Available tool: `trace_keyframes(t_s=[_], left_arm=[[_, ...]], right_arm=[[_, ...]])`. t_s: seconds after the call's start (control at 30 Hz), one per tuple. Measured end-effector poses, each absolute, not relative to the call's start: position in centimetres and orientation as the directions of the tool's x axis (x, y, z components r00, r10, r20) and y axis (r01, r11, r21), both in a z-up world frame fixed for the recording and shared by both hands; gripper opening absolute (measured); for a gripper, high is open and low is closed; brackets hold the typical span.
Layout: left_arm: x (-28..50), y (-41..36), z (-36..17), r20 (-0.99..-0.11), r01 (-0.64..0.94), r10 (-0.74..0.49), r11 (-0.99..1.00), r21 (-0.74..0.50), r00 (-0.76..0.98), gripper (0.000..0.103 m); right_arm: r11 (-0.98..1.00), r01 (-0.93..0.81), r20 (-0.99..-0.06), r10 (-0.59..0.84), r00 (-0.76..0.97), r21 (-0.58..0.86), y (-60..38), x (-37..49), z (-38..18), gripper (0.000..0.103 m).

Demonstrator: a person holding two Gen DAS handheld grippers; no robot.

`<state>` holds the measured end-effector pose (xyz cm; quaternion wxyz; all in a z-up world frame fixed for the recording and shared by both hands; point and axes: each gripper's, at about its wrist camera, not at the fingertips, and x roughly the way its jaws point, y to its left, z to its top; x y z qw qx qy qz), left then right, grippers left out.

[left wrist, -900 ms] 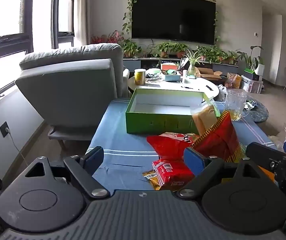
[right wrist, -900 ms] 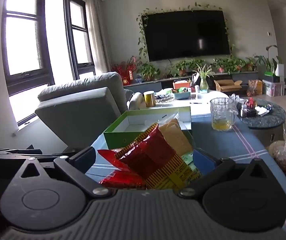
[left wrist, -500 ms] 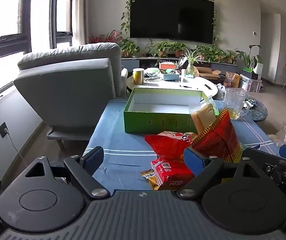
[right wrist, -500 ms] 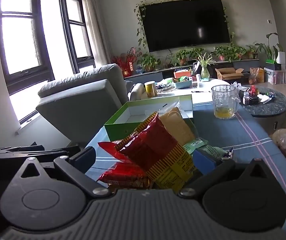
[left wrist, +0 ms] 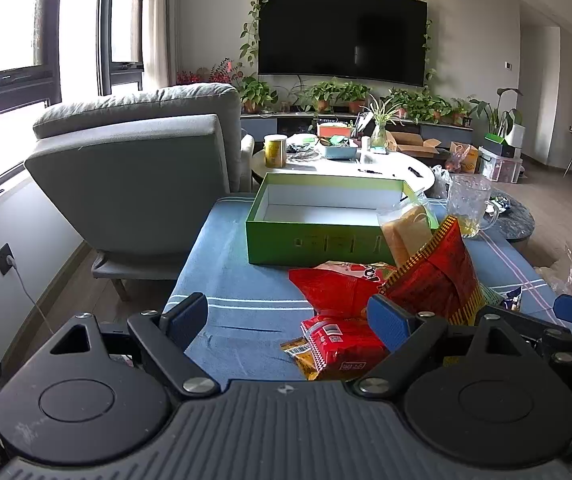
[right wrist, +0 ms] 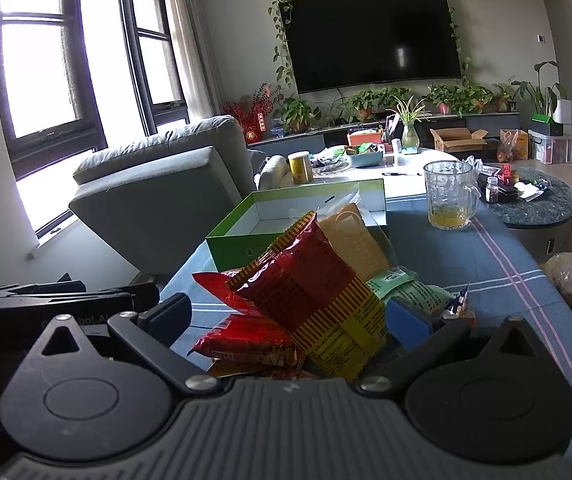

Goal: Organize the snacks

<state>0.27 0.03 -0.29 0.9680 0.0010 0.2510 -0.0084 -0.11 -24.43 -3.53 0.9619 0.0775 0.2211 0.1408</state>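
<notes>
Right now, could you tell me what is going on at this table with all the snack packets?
A person holds a gripper in each hand over a pile of snacks on the blue tablecloth. The right gripper has its jaws open around the red-and-yellow striped bag, not visibly clamped. The left gripper is open and holds nothing. The green box behind the pile looks empty, so no snack appears sorted yet.
</notes>
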Motion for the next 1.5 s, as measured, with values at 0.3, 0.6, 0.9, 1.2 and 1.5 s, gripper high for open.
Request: trace_keyframes(t_s=[0.3,0.6,0.9,1.2,1.5], left_arm=[[0.57,0.24,-0.53,-0.499,0.055,-0.087,0.995,-0.078,0.862,0.086],[0.70,0.43,-0.67,-0.512,0.078,-0.154,0.983,-0.167,0.845,0.085],[0.85,0.46,-0.76,-0.519,0.076,-0.155,0.982,-0.171,0.841,0.085],[0.81,0.43,-0.84,-0.520,0.078,-0.158,0.982,-0.172,0.840,0.085],[1.01,0.18,-1.04,-0.525,0.072,-0.147,0.984,-0.160,0.839,0.085]], right_arm=[[0.949,-0.228,-0.409,0.301,0.862,0.217,-24.46,0.03,-3.34,0.073],[0.949,-0.218,-0.401,0.296,0.867,0.227,-24.83,0.00,-3.18,0.073],[0.949,-0.218,-0.403,0.297,0.866,0.229,-24.79,-0.03,-3.20,0.073],[0.948,-0.216,-0.405,0.297,0.865,0.233,-24.82,0.02,-3.30,0.073],[0.946,-0.211,-0.411,0.298,0.861,0.244,-25.05,0.22,-3.48,0.073]])
